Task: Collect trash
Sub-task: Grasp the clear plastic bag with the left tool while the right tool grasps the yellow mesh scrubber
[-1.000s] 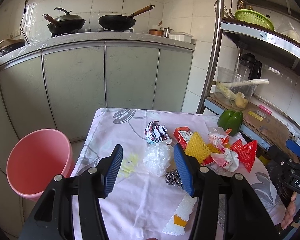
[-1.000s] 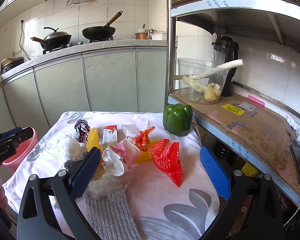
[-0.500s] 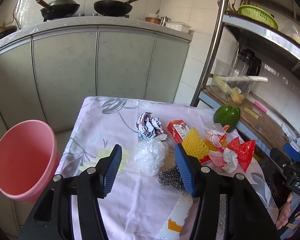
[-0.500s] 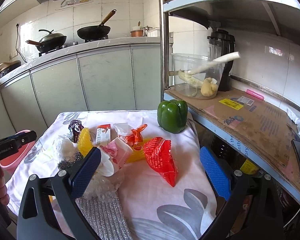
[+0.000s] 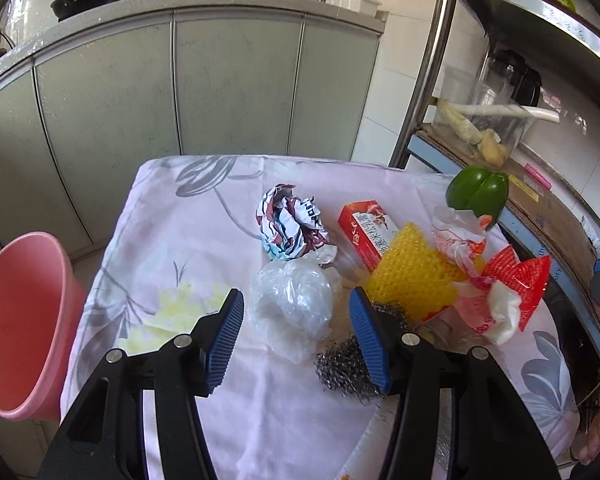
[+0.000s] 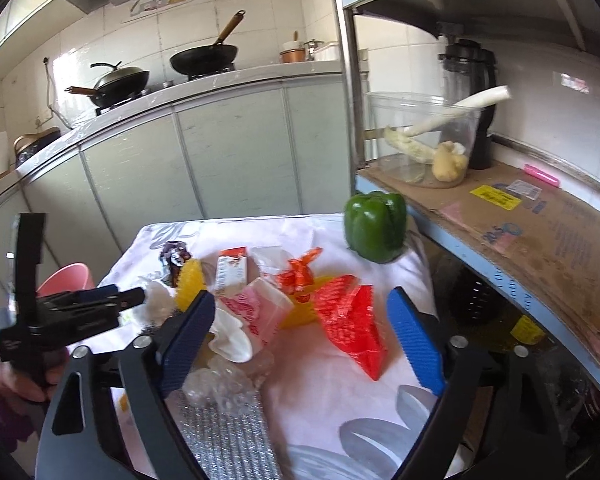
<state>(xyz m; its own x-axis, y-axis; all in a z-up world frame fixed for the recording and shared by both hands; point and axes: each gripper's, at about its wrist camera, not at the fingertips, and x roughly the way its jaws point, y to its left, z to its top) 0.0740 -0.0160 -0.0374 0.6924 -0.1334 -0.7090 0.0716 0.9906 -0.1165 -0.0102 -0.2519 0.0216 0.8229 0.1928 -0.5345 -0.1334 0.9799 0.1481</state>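
Pink bucket: lower left of the left wrist view, beside the table.
Left gripper: jaws wide, pads on either side of the crumpled clear plastic bag at frame centre, not pressing it.
Steel wool: lower centre, against the right pad.
Right gripper: jaws wide and closing; red mesh wrapper between them at centre, untouched.
Green pepper: upper right of the cloth.
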